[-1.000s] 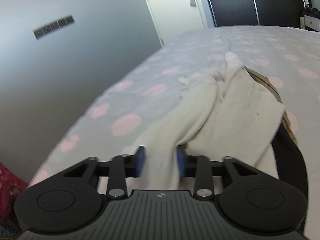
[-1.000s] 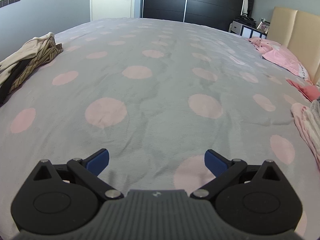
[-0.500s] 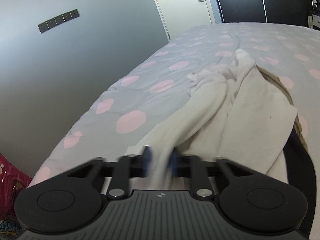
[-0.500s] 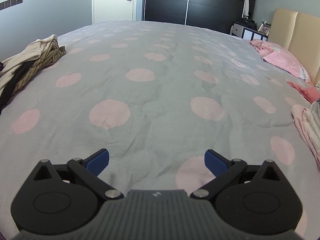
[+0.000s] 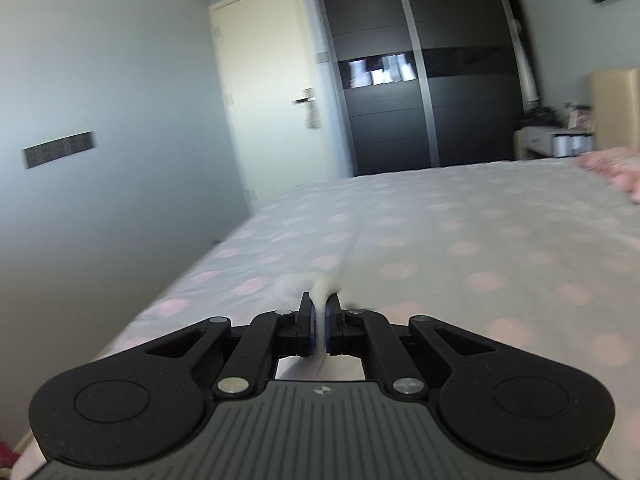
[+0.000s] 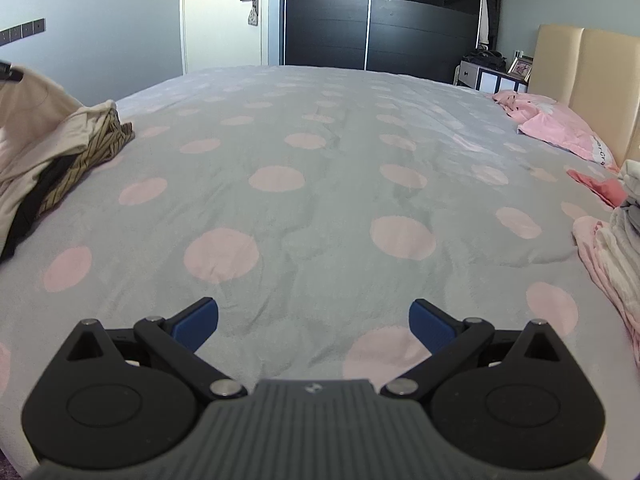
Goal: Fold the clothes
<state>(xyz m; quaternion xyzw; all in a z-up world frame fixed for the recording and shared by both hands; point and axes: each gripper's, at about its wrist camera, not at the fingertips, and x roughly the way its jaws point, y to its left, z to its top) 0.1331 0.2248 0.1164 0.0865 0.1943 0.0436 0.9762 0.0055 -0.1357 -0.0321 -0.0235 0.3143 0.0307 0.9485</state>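
My left gripper is shut on a fold of the cream garment, which is pinched between the blue pads and lifted off the bed; most of it hangs out of sight below. In the right wrist view the same cream garment rises up at the far left, above a pile with a striped brown piece and a black piece. My right gripper is open and empty, low over the grey bedspread with pink dots.
A stack of folded pale and pink clothes lies at the bed's right edge. A pink pillow and beige headboard are at the far right. Dark wardrobe and door stand beyond the bed.
My left gripper closed on the cream garment and lifted it, its view swinging up toward the wardrobe. The right gripper stayed open and rose slightly.
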